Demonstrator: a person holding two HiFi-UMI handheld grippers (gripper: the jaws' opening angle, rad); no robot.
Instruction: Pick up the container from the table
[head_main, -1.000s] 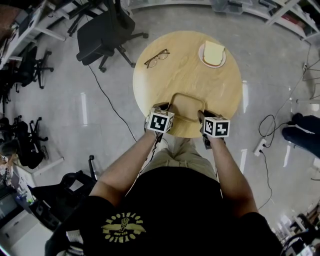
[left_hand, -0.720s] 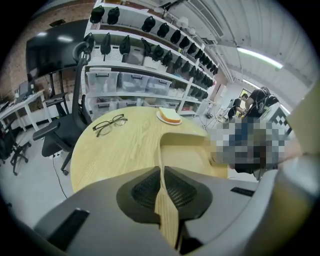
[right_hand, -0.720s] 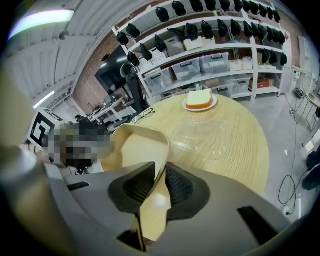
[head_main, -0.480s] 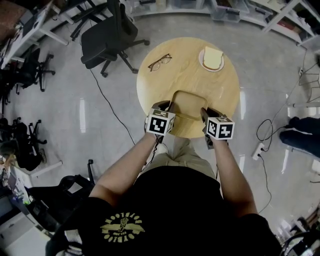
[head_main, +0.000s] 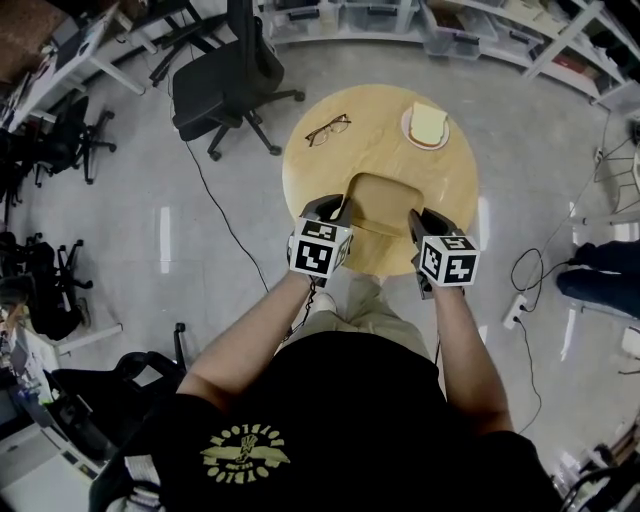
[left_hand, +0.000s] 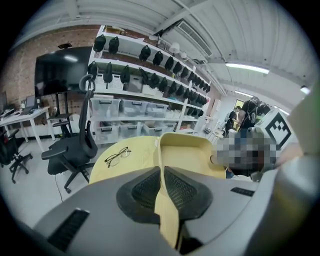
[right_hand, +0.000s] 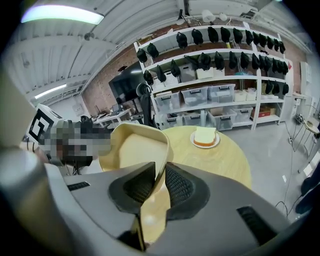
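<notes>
Raised off the table (head_main: 372, 140), the container (head_main: 378, 200) sits clamped by its side walls in the left gripper (head_main: 335, 208) and the right gripper (head_main: 424, 218), whose jaws have just been closing, with its near rim hidden behind both.

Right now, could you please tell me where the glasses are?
In the head view, the glasses lie at the table's far left, left of the plate, beyond the container.

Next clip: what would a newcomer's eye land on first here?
First the pale yellow shallow container, at the near edge of the round light-wood table, its rim pinched by the left gripper and by the right gripper, whose jaws have just been closing on it. Beyond it lie dark-framed eyeglasses, far left, and a white plate with a bread slice, far right.
</notes>
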